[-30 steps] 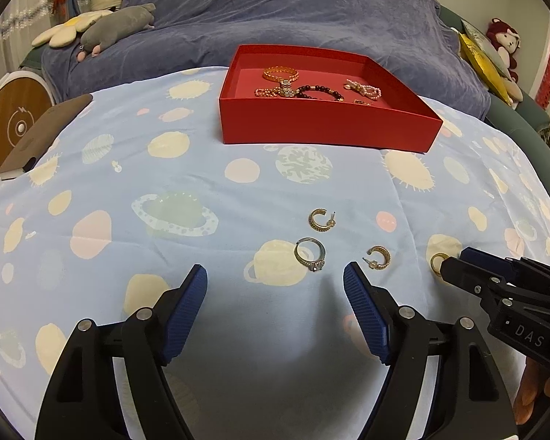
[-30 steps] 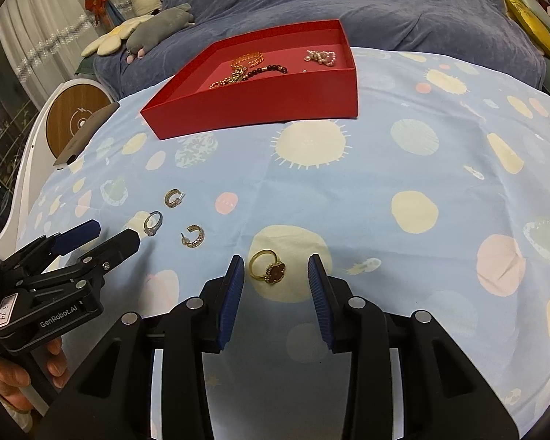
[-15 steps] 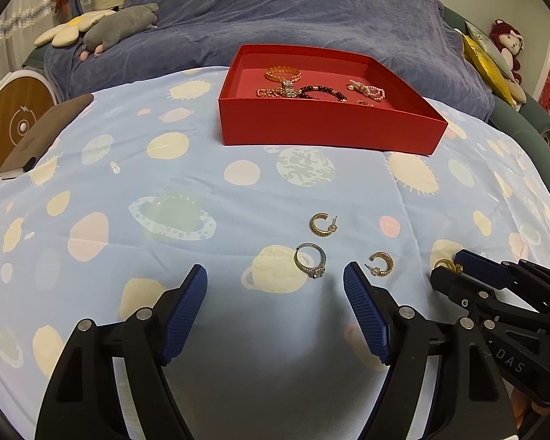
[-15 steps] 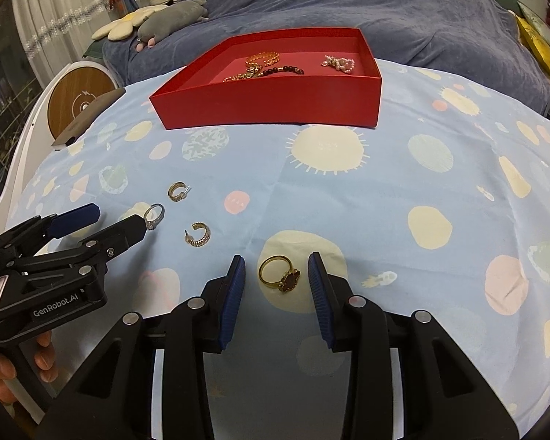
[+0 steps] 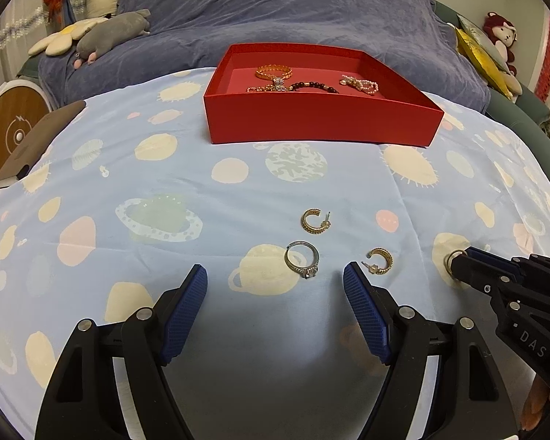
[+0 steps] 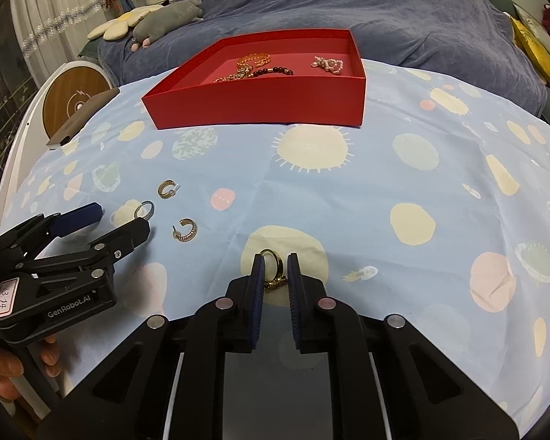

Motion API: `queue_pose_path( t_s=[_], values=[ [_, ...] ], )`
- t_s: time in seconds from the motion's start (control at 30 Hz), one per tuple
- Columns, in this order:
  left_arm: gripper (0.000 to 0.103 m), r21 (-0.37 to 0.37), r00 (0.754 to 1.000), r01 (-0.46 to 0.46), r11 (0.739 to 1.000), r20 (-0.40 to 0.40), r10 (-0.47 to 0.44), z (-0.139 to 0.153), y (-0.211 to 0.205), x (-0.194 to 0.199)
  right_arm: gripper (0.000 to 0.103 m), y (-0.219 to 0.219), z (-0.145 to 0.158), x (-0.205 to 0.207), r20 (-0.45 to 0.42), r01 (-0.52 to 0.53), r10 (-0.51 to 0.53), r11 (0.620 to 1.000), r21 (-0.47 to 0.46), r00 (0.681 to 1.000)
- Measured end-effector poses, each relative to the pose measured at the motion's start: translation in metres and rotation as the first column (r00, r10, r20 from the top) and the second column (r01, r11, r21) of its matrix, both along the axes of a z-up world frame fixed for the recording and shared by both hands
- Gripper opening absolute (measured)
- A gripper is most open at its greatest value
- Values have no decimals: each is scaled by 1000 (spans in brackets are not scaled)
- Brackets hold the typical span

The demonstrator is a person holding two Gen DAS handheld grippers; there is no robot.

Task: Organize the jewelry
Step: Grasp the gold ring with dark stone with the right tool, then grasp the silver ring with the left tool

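Note:
A red box (image 5: 322, 124) at the far side of the cloth holds gold chains, a dark bead bracelet and a pearl piece; it also shows in the right wrist view (image 6: 260, 104). My right gripper (image 6: 275, 262) is shut on a gold ring with a dark stone (image 6: 274, 269), at the cloth. My left gripper (image 5: 275, 275) is open and empty, just short of a silver ring (image 5: 302, 258). Two gold hoop earrings (image 5: 315, 220) (image 5: 381, 260) lie beside that ring. The right gripper tip and the gold ring (image 5: 453, 258) show at the right in the left wrist view.
The table wears a light blue planet-print cloth (image 6: 403, 183). A brown case (image 5: 36, 143) lies at the left edge beside a round wooden disc (image 5: 11, 128). A blue-covered bed with plush toys (image 5: 110, 33) lies behind.
My right gripper has closed its fingers onto the gold ring, which now stands on edge between them. The left gripper has stayed open near the silver ring.

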State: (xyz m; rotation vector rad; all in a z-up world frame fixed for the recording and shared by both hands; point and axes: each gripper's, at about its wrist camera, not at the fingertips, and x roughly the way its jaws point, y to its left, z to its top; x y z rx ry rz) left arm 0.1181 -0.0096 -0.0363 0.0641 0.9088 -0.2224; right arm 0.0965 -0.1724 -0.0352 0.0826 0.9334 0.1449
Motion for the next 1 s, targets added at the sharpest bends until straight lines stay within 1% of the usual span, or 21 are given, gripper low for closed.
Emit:
queue_pose_path(
  t_s=[0.03, 0.13, 0.2, 0.33, 0.4, 0.43, 0.53, 0.6, 0.8, 1.0],
  values=[
    [73, 0, 1000, 0, 1000, -1, 0, -1, 0, 1, 12, 0, 0, 0, 0, 0, 0, 1000, 0, 1000],
    [66, 3, 1000, 3, 1000, 4, -3, -1, -2, 1, 12, -2, 0, 0, -3, -1, 1, 1000, 6, 1000],
    [58, -1, 1000, 10, 1000, 7, -10, -1, -4, 1, 12, -2, 0, -1, -4, 0, 0, 1000, 9, 1000],
    [50, -10, 1000, 19, 1000, 10, -19, -1, -6, 2, 12, -3, 0, -3, -7, 0, 0, 1000, 15, 1000],
    [42, -17, 1000, 25, 1000, 12, -25, 0, -6, 3, 12, -4, 0, -3, -11, -2, 2, 1000, 19, 1000],
    [41, -18, 1000, 26, 999, 12, -26, 0, -6, 3, 12, -4, 0, -4, -12, -2, 2, 1000, 20, 1000],
    [31, -22, 1000, 28, 999, 13, -27, 0, -5, 4, 12, -4, 1, -5, -14, 0, 0, 1000, 25, 1000],
    [17, -23, 999, 35, 999, 13, -34, 0, -6, 3, 12, -5, 1, -5, -15, 0, 0, 1000, 28, 1000],
    [17, -17, 999, 48, 999, 11, -48, 2, -7, 2, 11, -6, 5, -8, -9, 0, 1, 999, 38, 1000],
    [17, -47, 999, 51, 998, 12, -50, 9, -6, -2, 11, -9, 14, -12, 9, -3, 2, 999, 53, 1000]
  ],
)
